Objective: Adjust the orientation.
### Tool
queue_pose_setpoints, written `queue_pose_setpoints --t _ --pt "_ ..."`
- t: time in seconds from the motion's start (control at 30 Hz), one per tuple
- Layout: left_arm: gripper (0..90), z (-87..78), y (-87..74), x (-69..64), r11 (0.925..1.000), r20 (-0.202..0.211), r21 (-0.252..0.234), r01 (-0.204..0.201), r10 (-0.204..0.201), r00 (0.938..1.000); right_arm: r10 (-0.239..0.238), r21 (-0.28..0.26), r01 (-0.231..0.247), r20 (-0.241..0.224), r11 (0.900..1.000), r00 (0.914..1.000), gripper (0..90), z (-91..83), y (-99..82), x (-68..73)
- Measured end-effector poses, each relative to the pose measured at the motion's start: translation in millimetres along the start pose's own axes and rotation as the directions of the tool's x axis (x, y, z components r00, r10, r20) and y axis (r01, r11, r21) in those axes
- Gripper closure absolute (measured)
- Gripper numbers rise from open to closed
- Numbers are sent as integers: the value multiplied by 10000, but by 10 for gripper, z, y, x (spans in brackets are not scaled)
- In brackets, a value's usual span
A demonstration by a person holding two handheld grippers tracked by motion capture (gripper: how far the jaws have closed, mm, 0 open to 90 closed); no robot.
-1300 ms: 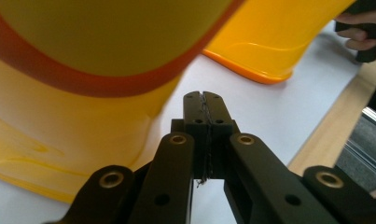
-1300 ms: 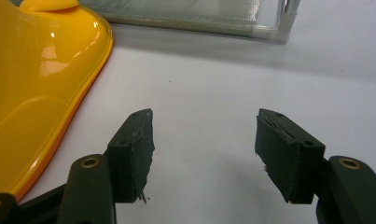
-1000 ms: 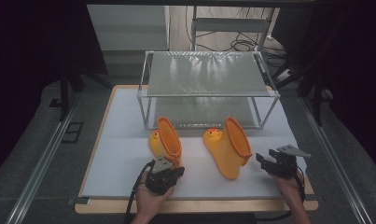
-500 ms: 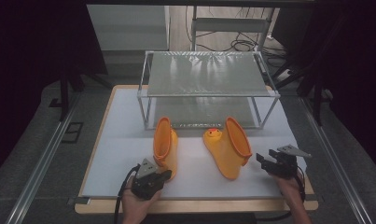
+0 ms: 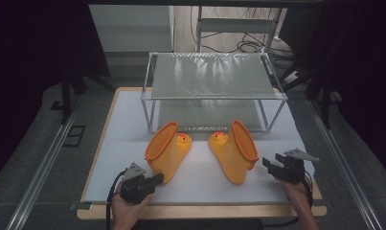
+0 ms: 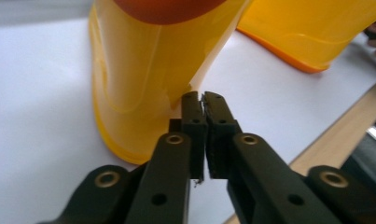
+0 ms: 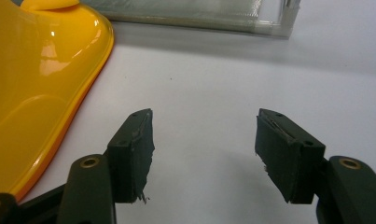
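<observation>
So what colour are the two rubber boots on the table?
Yellow boots with orange rims; clearest in the high view.

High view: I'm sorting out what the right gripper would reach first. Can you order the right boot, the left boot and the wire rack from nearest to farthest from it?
From the right gripper:
1. Right boot, just to its left on the white mat.
2. Left boot, farther left, near the left gripper.
3. Wire rack, at the back of the table.
</observation>
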State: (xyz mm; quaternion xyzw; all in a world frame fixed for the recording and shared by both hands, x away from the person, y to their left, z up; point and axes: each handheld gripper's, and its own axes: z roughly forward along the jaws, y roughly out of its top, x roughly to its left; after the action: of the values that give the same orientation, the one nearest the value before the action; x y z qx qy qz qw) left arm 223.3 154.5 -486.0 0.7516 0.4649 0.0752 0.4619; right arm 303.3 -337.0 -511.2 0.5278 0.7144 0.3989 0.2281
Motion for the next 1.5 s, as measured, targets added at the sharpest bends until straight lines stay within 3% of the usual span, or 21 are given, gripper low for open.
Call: queue_pose_setpoints --t 0.13,0.17,0.2,0.27,0.37,0.47,0.7,0.8,0.87,1.1,1.33,1.5 --pt "662 -78 -11 23 10000 345 -11 34 -33 9994 -4 -38 4 -100 10000 10000 370 -2 2 11" --pt "662 -110 -4 51 9999 417 95 67 -71 9991 -4 -38 4 -100 10000 10000 370 -2 2 11" --pt "569 -173 16 118 9992 458 393 32 -50 9989 25 -49 -26 -186 10000 9998 363 -3 5 12" --pt "530 -241 29 202 9986 347 533 -2 -16 9994 49 -44 -50 -282 10000 9996 363 -5 9 12" --pt "504 -306 41 326 9979 137 620 188 -197 9997 14 -138 -20 -410 9999 9992 370 -11 18 14" --pt "476 -314 76 476 9932 28 1072 447 -452 9990 -64 -200 52 -576 9998 9983 381 -20 25 20" --pt "442 -240 235 723 9953 -20 843 474 -474 9989 -613 86 622 -800 9980 9949 424 -2 22 67" --pt "422 -210 295 777 9929 50 1090 471 -479 9988 -708 218 729 -853 9971 9938 406 6 21 76" --pt "427 -185 386 836 9920 -198 1186 441 -420 9989 -782 390 816 -816 9959 9936 382 20 17 75" --pt "432 -161 494 919 9935 -282 1037 479 -452 9986 -906 481 949 -846 9943 9923 380 18 20 85" --pt "435 -170 463 926 9950 -278 835 542 -521 9983 -1348 379 1385 -879 9896 9870 513 -22 31 97" --pt "428 -185 449 930 9955 -330 747 589 -566 9979 -1769 330 1824 -1265 9827 9761 694 -51 48 121"
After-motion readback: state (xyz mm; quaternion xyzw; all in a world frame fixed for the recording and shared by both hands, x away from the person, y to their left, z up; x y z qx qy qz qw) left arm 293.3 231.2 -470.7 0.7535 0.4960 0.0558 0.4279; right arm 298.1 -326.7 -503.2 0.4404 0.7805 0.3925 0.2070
